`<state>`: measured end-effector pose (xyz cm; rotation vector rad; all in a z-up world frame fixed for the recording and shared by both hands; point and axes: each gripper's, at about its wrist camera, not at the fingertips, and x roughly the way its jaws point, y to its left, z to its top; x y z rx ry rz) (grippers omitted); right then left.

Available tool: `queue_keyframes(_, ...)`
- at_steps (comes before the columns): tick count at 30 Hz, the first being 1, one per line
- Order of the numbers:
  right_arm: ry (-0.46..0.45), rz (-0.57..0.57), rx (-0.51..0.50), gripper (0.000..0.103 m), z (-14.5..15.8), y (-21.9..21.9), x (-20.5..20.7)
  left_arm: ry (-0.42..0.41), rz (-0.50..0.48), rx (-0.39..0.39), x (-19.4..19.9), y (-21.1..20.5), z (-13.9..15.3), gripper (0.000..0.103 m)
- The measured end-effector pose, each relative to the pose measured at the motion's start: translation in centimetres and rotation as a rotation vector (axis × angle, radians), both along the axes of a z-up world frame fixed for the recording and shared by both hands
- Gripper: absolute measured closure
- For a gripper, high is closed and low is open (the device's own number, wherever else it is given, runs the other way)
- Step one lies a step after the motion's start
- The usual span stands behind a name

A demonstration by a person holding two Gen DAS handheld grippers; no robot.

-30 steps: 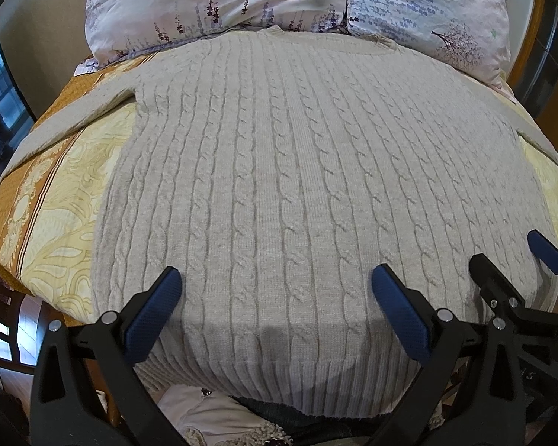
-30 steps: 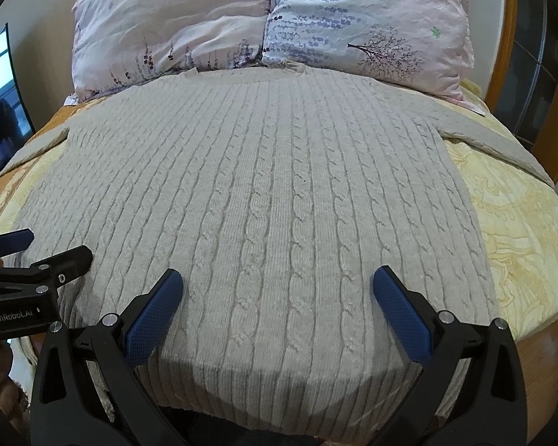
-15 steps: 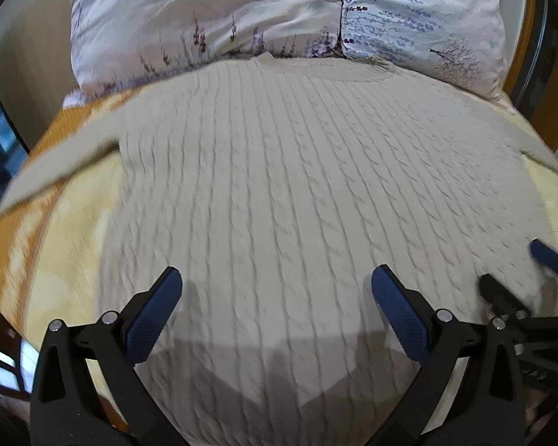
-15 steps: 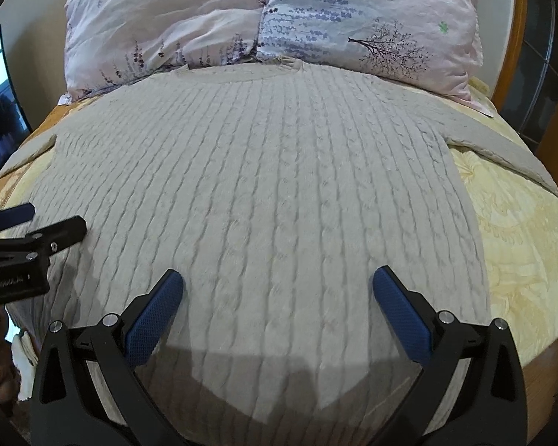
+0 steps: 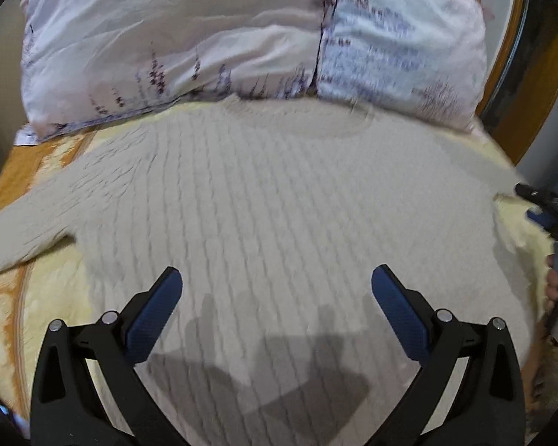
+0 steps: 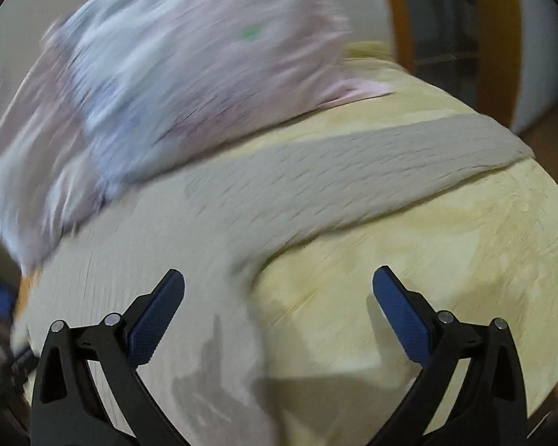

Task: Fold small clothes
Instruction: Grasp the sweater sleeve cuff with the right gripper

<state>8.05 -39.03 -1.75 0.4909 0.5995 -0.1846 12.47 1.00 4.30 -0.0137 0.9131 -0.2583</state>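
Across the frame's centre, a sweater (image 5: 279,204) lies flat on a bed (image 6: 446,260), pillows (image 5: 204,37) above. Left gripper (image 5: 277,297) and right gripper (image 6: 279,297) hover, fingers apart, empty.

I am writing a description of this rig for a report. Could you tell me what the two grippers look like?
Both look the same. The left gripper has two black angular plastic arms with silver rivets at the joints, and its fingers carry blue textured pads. The right gripper has the same black frame, silver rivets and blue pads. No cables, markings or sleeves are visible.
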Motion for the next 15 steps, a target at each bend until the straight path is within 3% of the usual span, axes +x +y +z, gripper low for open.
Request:
queue_keyframes(2,-0.025,-0.033,0.118,0.013,-0.3,-3.1,0.5,-0.018,0.013,-0.044,1.0,0.6,0.3,0.002)
queue_keyframes(6,-0.008,-0.051,0.316,0.029,-1.9,-6.4,1.3,-0.036,0.035,0.012,2.5,0.5,0.6,0.002)
queue_keyframes(8,0.011,-0.057,0.385,0.032,-2.9,-6.9,1.7,-0.049,0.032,0.030,2.9,0.4,0.7,0.002)
queue_keyframes(13,-0.021,-0.033,0.405,0.033,-2.8,-7.0,3.2,-0.049,0.019,0.048,3.4,-0.1,0.5,0.002)
queue_keyframes(15,-0.031,-0.053,0.401,0.044,-2.9,-7.4,3.7,-0.037,0.017,0.031,3.7,-0.1,0.3,0.002)
